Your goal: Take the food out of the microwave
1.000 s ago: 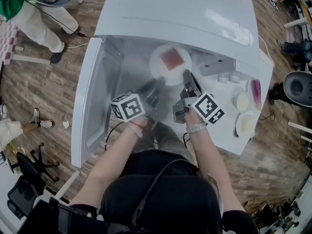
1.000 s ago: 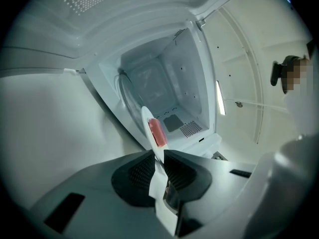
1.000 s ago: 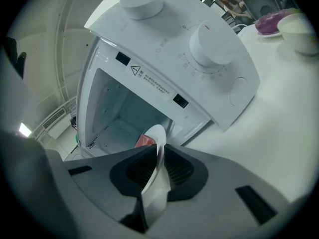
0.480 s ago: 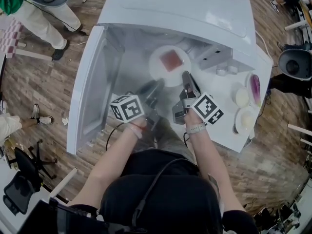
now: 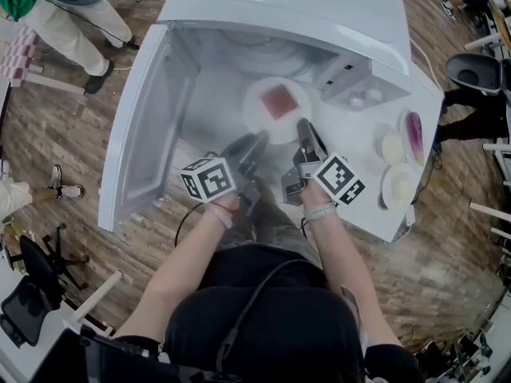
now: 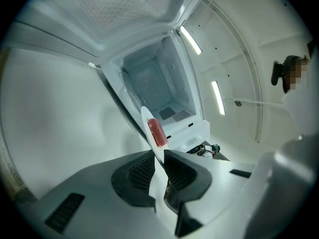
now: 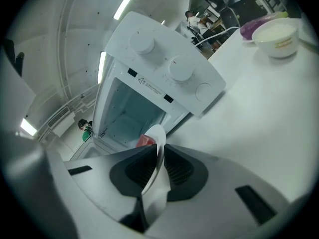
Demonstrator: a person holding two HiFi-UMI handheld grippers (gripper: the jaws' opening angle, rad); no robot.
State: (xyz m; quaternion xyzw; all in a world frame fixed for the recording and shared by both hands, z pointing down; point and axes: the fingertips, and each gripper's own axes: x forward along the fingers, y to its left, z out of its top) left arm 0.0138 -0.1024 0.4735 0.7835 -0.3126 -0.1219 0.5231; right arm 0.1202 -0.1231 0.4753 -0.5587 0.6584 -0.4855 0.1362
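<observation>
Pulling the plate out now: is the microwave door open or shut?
Open. In the head view the door stands swung out to the left of the microwave, and both gripper views look straight into the cavity.

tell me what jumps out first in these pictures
A round white plate bearing a flat red slab of food stands out first, pinched at its near rim by the left gripper and the right gripper. Just beyond it is the big white microwave, its door swung wide open at the head view's left.
</observation>
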